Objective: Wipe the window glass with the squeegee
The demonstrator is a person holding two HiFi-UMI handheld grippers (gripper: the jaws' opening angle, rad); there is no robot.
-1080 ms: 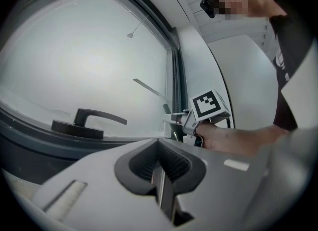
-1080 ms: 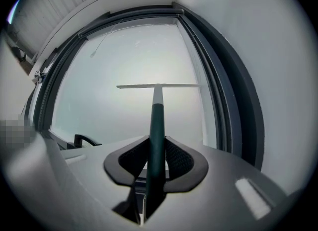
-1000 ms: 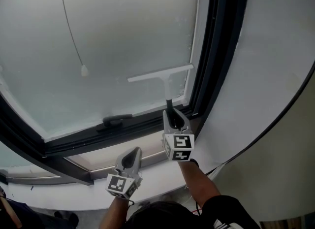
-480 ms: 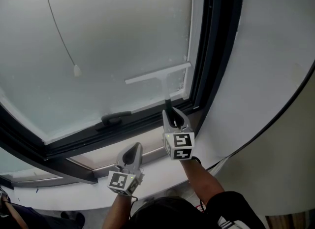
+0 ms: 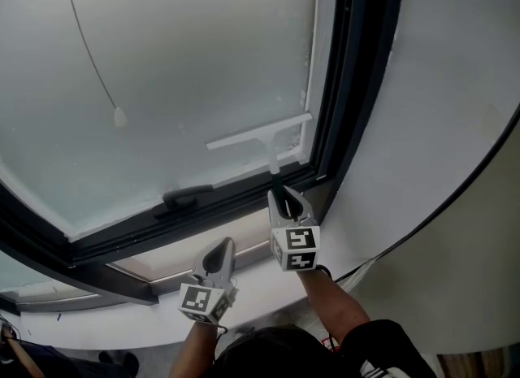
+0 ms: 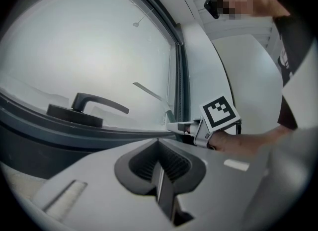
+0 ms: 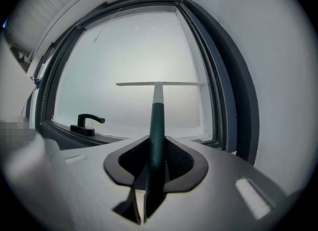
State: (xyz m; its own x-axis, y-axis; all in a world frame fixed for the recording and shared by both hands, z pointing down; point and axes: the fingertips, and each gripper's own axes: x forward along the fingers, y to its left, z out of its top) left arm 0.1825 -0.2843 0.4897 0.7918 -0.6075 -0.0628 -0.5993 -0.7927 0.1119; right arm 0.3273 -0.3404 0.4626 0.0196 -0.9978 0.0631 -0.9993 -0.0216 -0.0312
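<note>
- Head view: low on the window glass [image 5: 187, 59], near its bottom right corner, the squeegee [image 5: 260, 131], with the white blade across the pane, right end a little higher and just beside the dark window frame [image 5: 357, 67].
- Just below it, the right gripper [image 5: 282, 194], with fingers [image 7: 181, 158] clamped on the squeegee's dark green handle. In the right gripper view, that handle straight up from between them to a pale neck and a level blade.
- Lower and to the left, the left gripper [image 5: 221, 245], above the white sill [image 5: 106, 328] and apart from the glass. In the left gripper view, fingers [image 6: 144, 161] pressed together with nothing between.
- On the bottom frame, left of the squeegee, a black window handle [image 5: 185, 196].
- Higher on the pane, at the left, a thin line down to a small cord pull [image 5: 120, 116].
</note>
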